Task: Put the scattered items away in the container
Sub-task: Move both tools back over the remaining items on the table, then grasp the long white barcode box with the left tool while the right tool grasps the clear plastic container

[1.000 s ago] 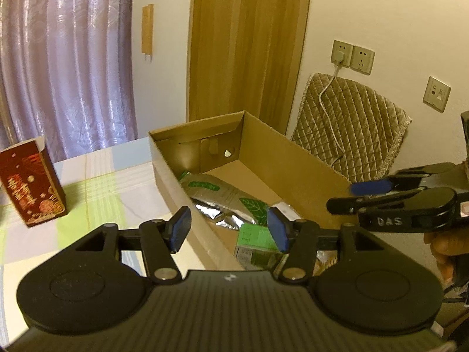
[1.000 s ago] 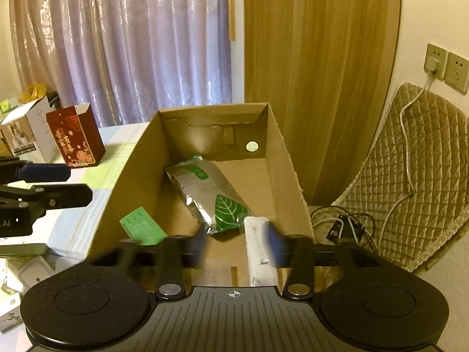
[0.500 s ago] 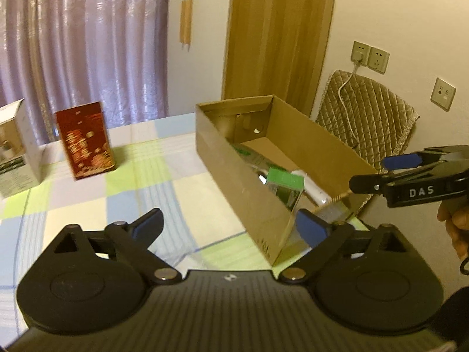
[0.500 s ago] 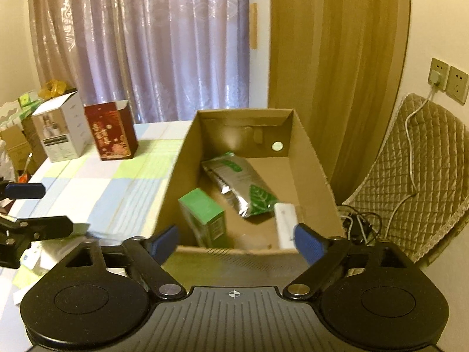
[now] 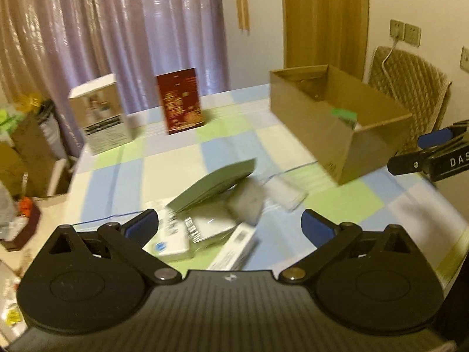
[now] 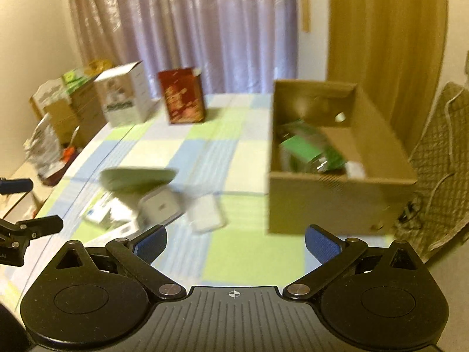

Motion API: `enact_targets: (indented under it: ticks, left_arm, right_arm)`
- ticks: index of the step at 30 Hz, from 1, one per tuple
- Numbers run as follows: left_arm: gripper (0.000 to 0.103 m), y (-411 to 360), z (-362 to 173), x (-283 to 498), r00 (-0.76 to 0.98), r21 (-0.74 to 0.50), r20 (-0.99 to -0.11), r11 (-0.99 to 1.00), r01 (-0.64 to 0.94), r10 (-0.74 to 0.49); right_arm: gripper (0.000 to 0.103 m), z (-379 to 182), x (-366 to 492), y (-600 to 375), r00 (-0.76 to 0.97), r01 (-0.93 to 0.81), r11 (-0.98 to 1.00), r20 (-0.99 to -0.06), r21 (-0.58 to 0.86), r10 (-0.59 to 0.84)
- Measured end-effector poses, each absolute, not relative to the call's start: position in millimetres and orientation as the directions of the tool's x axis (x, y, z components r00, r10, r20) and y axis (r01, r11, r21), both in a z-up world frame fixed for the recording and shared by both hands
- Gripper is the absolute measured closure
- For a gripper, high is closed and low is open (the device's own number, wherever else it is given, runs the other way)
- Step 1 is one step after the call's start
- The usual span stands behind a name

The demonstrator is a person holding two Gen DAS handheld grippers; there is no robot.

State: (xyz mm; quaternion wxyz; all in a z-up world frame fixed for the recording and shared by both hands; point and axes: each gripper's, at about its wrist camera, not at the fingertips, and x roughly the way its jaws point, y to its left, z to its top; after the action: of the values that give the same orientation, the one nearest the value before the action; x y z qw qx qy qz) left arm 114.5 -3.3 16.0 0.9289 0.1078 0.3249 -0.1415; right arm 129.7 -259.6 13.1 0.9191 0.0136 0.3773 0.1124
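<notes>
An open cardboard box (image 5: 346, 143) (image 6: 322, 202) stands on the right of the checked tablecloth and holds a green carton (image 6: 304, 146), a foil pouch and a white item. A blurred pile of scattered items lies in front of it: a grey-green flat pack (image 5: 214, 184) (image 6: 137, 177), white boxes (image 5: 205, 228) (image 6: 159, 205) and a clear white case (image 5: 285, 192) (image 6: 206, 212). My left gripper (image 5: 230, 227) hangs open and empty just over the pile. My right gripper (image 6: 236, 245) is open and empty, back from the box and pile.
A red patterned box (image 5: 180, 101) (image 6: 181, 99) and a white carton (image 5: 101, 114) (image 6: 124, 98) stand at the far side of the table. Clutter and cartons (image 6: 61, 111) sit off the left edge. A quilted chair (image 6: 439, 158) stands right of the box.
Both grippers have pulled back from the cardboard box and opened wide. The left one has swung left over the pile. The green carton now lies in the box.
</notes>
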Motion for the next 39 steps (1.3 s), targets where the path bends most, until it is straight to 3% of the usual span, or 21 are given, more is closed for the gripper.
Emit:
enact_targets:
  ticks: [5, 12, 22, 39]
  left_arm:
    - [0.001, 13.1, 14.2, 98.1, 0.748, 0.161, -0.648, 0.935, 0.317, -0.142]
    - [0.001, 30.1, 3.8, 95.0, 0.703, 0.109, -0.694, 0.944, 0.312, -0.153]
    - [0.002, 21.2, -24.1, 112.7, 0.631, 0.111, -0.745, 0.894, 0.435, -0.214]
    - [0.023, 16.5, -75.5, 168.2, 0.518, 0.066, -0.812, 0.839, 0.54, -0.27]
  right_arm:
    - [0.0, 7.2, 121.1, -232.6, 0.664, -0.244, 0.962, -0.702, 0.12, 0.256]
    - [0.0, 0.9, 118.9, -212.2, 0.638, -0.29, 0.951, -0.72, 0.105, 0.274]
    - [0.0, -17.3, 128.5, -206.4, 0.604, -0.297, 0.949, -0.75, 0.104, 0.271]
    - [0.0, -56.4, 176.7, -205.7, 0.569, -0.304, 0.946, -0.775, 0.113, 0.275]
